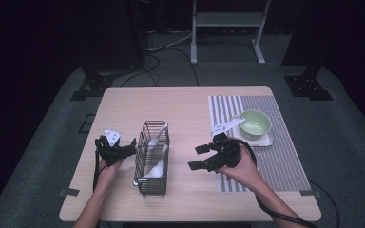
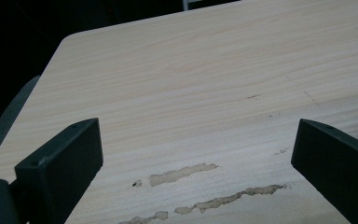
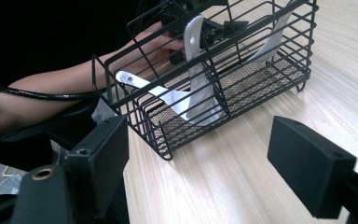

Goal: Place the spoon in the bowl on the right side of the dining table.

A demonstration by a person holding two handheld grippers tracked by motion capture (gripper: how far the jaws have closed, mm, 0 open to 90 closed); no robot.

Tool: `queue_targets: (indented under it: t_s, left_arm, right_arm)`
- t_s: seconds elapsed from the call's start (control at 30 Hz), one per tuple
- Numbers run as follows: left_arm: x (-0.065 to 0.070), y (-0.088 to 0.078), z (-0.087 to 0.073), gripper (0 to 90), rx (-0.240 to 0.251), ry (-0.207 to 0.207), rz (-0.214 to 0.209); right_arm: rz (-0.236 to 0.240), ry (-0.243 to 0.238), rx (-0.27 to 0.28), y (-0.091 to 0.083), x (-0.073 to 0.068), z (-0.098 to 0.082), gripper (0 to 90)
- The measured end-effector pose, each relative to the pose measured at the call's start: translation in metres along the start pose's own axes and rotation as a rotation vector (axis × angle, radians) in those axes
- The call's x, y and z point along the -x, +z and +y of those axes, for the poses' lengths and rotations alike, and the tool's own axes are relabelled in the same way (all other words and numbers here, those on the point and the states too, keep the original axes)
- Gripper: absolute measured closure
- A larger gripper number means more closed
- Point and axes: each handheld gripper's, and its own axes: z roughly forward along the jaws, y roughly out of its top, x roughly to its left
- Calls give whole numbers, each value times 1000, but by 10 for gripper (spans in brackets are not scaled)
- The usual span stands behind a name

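A black wire basket (image 1: 152, 159) stands in the middle of the wooden table (image 1: 180, 104) with white spoons (image 1: 156, 167) leaning inside it. In the right gripper view the basket (image 3: 242, 88) is close ahead, and one white spoon (image 3: 198, 88) stands upright in its near end. My right gripper (image 1: 198, 157) is open just right of the basket, its jaws (image 3: 200, 158) wide apart with nothing between them. On the basket's left side my left gripper (image 1: 129, 148) is open over bare, scuffed wood (image 2: 196, 158).
A green bowl (image 1: 255, 123) sits on a white tray (image 1: 266, 141) on a striped placemat (image 1: 285, 156) at the right of the table. Behind the basket, the right gripper view shows the person's left hand (image 3: 154, 46). Dark floor, cables and stands lie beyond the far edge.
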Motion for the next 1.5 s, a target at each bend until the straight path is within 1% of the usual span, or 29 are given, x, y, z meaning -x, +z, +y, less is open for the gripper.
queue_targets:
  t_s: [0.43, 0.73, 1.03, 1.17, 1.37, 1.5]
  left_arm:
    - [0, 0, 0, 9, -1, -1, -2]
    - [-1, 0, 0, 10, -1, -6, -4]
    - [-1, 0, 0, 9, -1, -3, -3]
    - [-1, 0, 0, 10, 1, -2, -4]
    - [0, 0, 0, 10, 0, -1, -5]
    - [0, 0, 0, 10, 0, -1, -5]
  right_arm:
    - [1, -21, -35, 8, -4, 10, 194]
    - [16, -28, -48, 15, -7, 17, 194]
    - [24, -25, -55, 19, -7, 22, 193]
    - [36, -10, -50, 21, -6, 25, 193]
    - [38, -19, -65, 27, -7, 30, 193]
    - [41, -17, -70, 30, -8, 33, 193]
